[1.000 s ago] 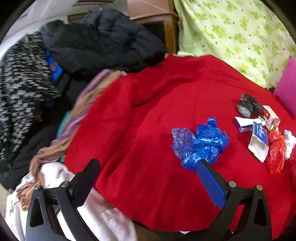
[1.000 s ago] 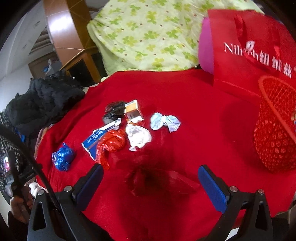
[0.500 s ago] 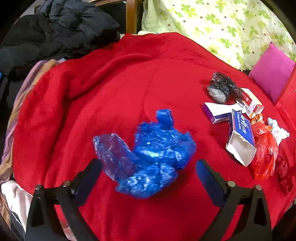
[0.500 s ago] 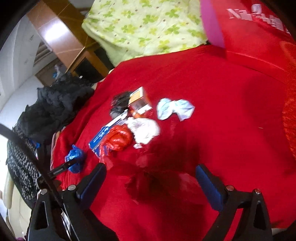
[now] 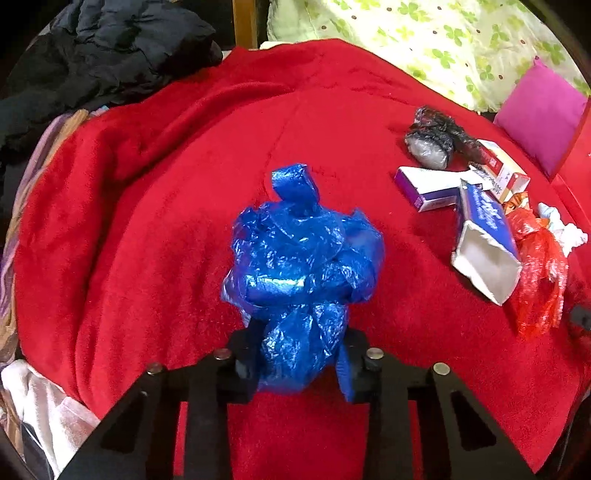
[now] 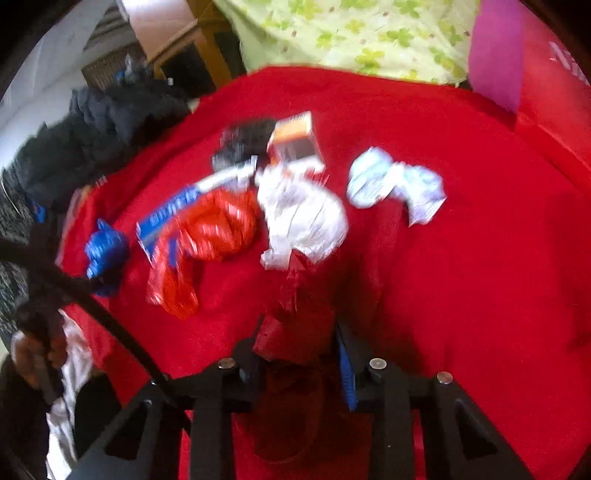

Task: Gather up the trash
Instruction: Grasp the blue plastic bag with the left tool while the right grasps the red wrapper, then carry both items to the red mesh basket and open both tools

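Observation:
A crumpled blue plastic bag (image 5: 303, 258) bulges up between the fingers of my left gripper (image 5: 301, 350); its jaws are closing and the pads press on the bag's lower end. In the blurred right wrist view a dark red plastic bag (image 6: 295, 295) sits between the closing jaws of my right gripper (image 6: 299, 343), pinched by the pads. More trash lies on the red blanket (image 5: 166, 221): a black bag (image 5: 432, 138), a purple-white box (image 5: 428, 186), an open blue-white carton (image 5: 484, 243), a bright red bag (image 5: 539, 273), white crumpled paper (image 6: 303, 218) and a pale blue wrapper (image 6: 395, 184).
Dark clothes (image 5: 110, 48) are heaped at the blanket's far left. A green floral cover (image 5: 424, 33) and a pink cushion (image 5: 539, 114) lie behind. A red paper bag (image 6: 554, 85) stands at the right. A hand (image 6: 33, 350) holds the other gripper at lower left.
Both grippers moved down toward the blanket and their jaws came together, the left on the blue bag, the right on the dark red bag. The red basket has left the right view.

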{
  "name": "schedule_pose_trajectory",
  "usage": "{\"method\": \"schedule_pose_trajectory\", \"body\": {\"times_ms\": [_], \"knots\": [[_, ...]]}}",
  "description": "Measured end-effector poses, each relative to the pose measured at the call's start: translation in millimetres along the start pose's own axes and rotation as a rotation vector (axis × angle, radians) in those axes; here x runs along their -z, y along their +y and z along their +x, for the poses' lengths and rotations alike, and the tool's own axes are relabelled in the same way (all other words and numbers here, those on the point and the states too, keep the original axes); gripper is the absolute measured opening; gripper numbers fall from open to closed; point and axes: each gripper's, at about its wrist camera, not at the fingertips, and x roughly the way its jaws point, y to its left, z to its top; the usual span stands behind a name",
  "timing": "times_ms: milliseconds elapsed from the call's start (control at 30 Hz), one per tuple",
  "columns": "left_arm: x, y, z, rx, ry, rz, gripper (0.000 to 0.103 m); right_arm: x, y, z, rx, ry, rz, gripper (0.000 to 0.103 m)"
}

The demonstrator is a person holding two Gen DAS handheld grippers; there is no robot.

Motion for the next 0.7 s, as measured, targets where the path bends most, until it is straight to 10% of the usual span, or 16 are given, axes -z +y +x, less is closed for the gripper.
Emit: {"method": "schedule_pose_trajectory", "body": {"times_ms": [333, 700], "knots": [[-21, -49, -96, 0.067, -0.174, 0.086, 0.033, -13, -49, -129, -0.154, -0.427, 0.073, 0.034], [-35, -240, -178, 0.354, -0.305, 0.361, 0.033, 10, -133, -230, -0.063, -0.707, 0.239, 0.034]]}}
